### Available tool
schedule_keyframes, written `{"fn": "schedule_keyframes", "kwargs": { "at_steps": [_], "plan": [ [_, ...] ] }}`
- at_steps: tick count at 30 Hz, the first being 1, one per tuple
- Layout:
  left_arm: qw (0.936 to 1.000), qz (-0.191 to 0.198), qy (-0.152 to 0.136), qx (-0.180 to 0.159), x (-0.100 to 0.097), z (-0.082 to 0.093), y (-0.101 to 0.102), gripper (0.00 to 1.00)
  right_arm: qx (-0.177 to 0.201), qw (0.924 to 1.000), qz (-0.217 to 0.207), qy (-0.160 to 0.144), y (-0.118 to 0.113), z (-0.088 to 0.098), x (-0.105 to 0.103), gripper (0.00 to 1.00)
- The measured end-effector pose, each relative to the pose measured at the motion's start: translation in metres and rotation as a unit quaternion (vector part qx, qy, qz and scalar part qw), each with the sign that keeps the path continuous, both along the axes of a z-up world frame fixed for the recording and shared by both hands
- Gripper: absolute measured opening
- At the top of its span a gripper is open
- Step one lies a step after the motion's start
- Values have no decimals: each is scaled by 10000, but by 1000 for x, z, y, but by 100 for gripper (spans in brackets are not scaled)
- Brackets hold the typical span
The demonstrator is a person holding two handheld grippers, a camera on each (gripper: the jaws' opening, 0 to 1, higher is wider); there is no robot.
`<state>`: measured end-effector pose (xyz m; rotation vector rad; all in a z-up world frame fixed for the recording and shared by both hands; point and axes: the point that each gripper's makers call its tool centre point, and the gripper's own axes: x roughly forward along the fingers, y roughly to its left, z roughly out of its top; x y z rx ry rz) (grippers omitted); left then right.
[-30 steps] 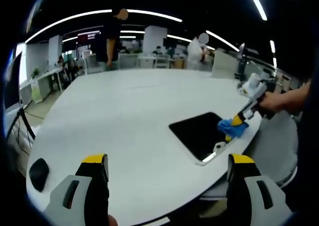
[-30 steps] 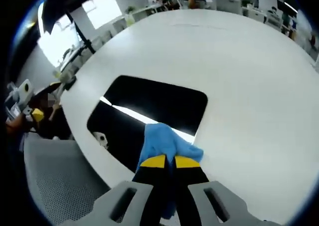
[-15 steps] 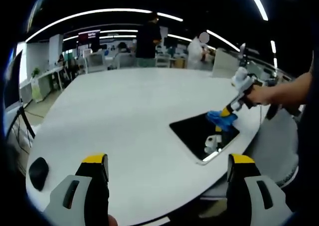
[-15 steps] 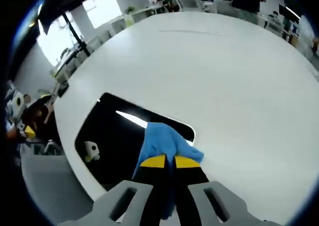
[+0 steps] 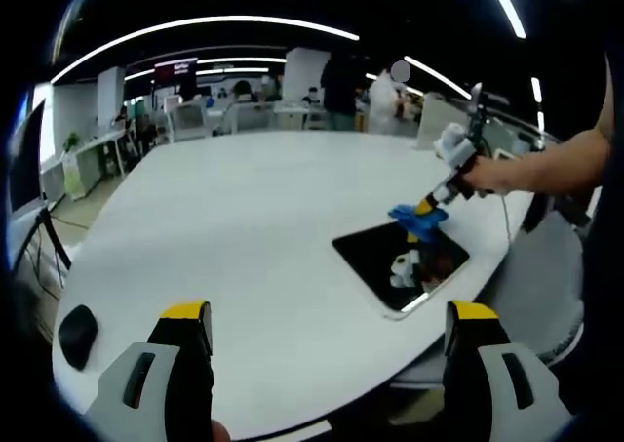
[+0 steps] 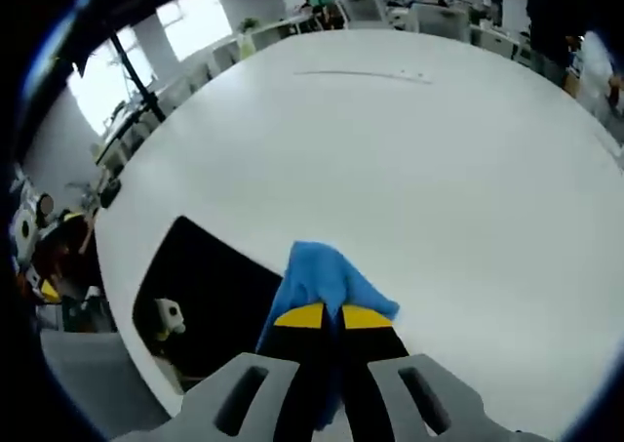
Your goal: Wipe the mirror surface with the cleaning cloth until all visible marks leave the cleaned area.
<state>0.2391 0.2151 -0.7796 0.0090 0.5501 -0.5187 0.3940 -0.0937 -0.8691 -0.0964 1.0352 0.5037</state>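
A dark rectangular mirror [image 5: 390, 262] lies flat near the right edge of the white table [image 5: 244, 227]. My right gripper [image 6: 324, 316] is shut on a blue cleaning cloth [image 6: 324, 277]. In the left gripper view that right gripper [image 5: 425, 208] holds the blue cloth [image 5: 411, 217] at the mirror's far edge. In the right gripper view the mirror [image 6: 200, 303] spreads to the left of the cloth. My left gripper [image 5: 322, 317] stands open low over the table's near side, well away from the mirror, with nothing between its jaws.
A small black object [image 5: 76, 332] lies at the table's near left edge. A grey mesh chair [image 5: 541, 286] stands beyond the right edge. Desks, chairs and standing people [image 5: 390, 96] are across the room behind the table.
My right gripper has carried the cloth across the mirror from its near right corner to its far edge. The left gripper has stayed still.
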Motion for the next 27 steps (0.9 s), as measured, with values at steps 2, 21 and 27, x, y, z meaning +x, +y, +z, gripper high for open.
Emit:
{"fn": "schedule_keyframes", "kwargs": {
  "at_steps": [2, 21, 27],
  "plan": [
    [10000, 23, -10, -7, 0, 1, 1, 100, -16, 10000, -30, -53, 0, -1, 3, 0],
    [9999, 107, -24, -5, 1, 1, 8, 100, 442, 9974, -476, -318, -49, 41, -14, 0],
    [10000, 40, 35, -3, 0, -5, 3, 100, 252, 9955, -912, -111, -106, 22, -26, 1]
  ]
}}
